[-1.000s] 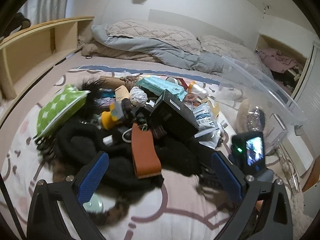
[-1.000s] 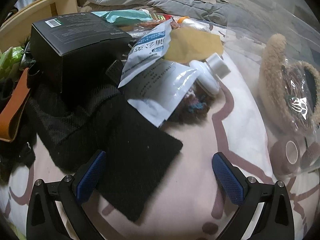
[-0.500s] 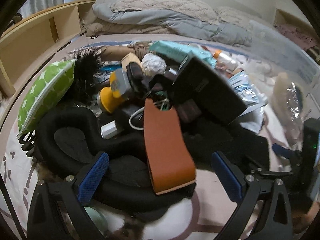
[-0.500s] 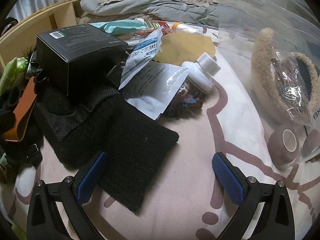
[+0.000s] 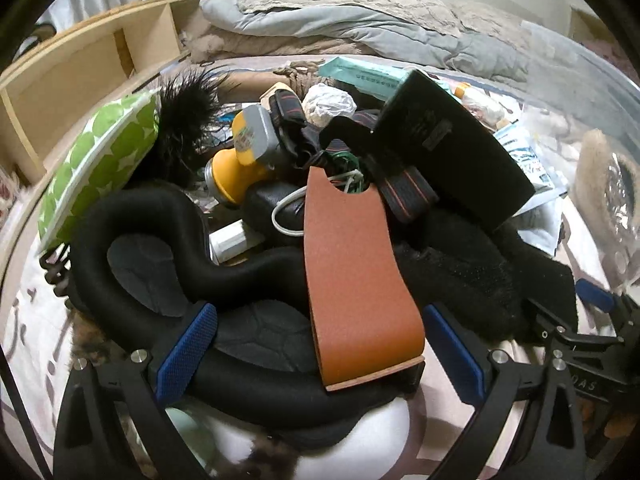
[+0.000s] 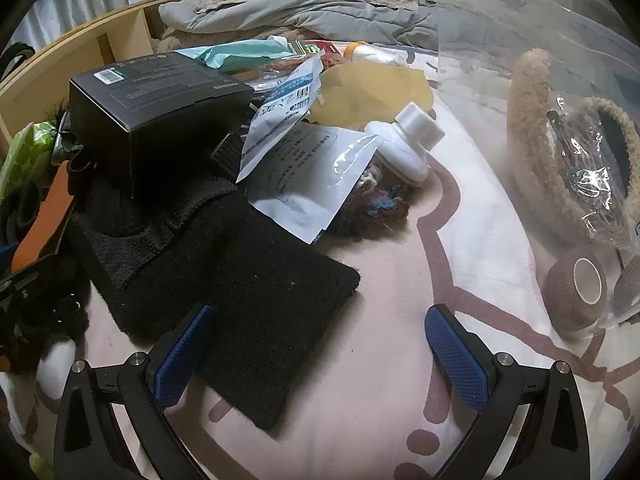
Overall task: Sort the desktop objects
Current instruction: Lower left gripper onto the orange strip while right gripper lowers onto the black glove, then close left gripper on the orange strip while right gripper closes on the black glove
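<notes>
A heap of loose objects lies on a bed. My left gripper point(image 5: 320, 352) is open, its blue pads on either side of the near end of a brown leather sleeve point(image 5: 352, 272) that rests on a black padded loop point(image 5: 132, 248). Behind it are a yellow and grey tool point(image 5: 244, 152) and a black box point(image 5: 444, 148). My right gripper point(image 6: 320, 344) is open above the bedsheet, its left pad over a black knit cloth point(image 6: 248, 280). Beyond lie white foil pouches point(image 6: 304, 172), a white bottle point(image 6: 404, 144) and the black box point(image 6: 152, 100).
A clear plastic bin point(image 6: 552, 128) at the right holds a fuzzy tan item point(image 6: 532, 120) and brown tape rolls point(image 6: 576, 292). A green spotted pouch point(image 5: 96, 160) lies at the left. A wooden shelf point(image 5: 80, 72) runs along the left, and folded bedding point(image 5: 352, 28) lies behind.
My left gripper has moved forward and down toward the heap, until the brown leather sleeve lies between its pads. My right gripper has drawn back slightly.
</notes>
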Motion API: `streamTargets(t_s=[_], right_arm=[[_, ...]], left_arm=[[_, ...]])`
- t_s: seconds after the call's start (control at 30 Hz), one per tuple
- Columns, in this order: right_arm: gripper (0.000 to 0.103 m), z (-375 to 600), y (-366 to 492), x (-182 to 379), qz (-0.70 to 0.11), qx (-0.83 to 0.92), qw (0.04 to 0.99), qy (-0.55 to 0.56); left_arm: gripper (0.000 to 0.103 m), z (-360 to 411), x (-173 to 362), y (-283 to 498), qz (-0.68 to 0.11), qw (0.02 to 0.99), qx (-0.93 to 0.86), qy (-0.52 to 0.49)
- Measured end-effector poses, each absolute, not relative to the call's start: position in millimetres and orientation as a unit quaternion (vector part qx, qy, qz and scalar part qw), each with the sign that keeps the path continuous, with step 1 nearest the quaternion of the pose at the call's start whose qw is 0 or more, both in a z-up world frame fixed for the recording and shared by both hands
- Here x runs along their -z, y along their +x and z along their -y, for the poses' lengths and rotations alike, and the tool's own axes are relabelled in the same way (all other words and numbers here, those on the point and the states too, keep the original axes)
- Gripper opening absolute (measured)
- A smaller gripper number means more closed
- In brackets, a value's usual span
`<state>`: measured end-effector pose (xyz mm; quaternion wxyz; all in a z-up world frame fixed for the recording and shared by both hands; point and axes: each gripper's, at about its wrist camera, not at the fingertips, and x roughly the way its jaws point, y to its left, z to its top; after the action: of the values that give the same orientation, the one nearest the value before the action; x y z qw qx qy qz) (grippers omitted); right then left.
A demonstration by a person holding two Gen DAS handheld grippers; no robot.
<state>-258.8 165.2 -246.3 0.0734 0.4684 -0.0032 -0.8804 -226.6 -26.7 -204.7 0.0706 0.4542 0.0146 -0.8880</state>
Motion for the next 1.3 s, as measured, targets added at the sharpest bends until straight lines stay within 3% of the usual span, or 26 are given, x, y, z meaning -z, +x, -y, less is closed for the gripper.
streamTargets(t_s=[0.3,0.4,0.5,0.57,0.6,0.73,0.93,1.3], right_arm=[[0.103,-178,-254,215,0.060,0.902,0.051,0.425],[0.103,-180,-264,210,0.071,0.908,0.048,0.410],[0.077,-177,-279,212,0.082,0.905,0.060,0.413],[0.052,-176,-289,217,0.088,0.900,0.071,0.421],[0.048,-176,-292,219,0.092,0.897,0.080,0.425],[0.047,-176,-296,225,0.109,0.891,0.109,0.427],[0.047,-171,-304,234,0.113,0.881,0.131,0.441],[0.046,-147,-282,238,0.047,0.865,0.148,0.477]], left_arm=[[0.100,31,197,-225,-0.047,0.061,0.891,0.447],[0.093,30,197,-225,-0.036,0.072,0.892,0.444],[0.089,28,198,-223,-0.020,0.077,0.893,0.443],[0.083,28,198,-223,-0.015,0.082,0.892,0.444],[0.080,28,198,-223,-0.012,0.084,0.892,0.444],[0.046,31,199,-224,-0.029,0.069,0.889,0.453],[0.045,30,198,-217,-0.059,0.037,0.884,0.463],[0.045,8,210,-212,-0.033,0.004,0.875,0.484]])
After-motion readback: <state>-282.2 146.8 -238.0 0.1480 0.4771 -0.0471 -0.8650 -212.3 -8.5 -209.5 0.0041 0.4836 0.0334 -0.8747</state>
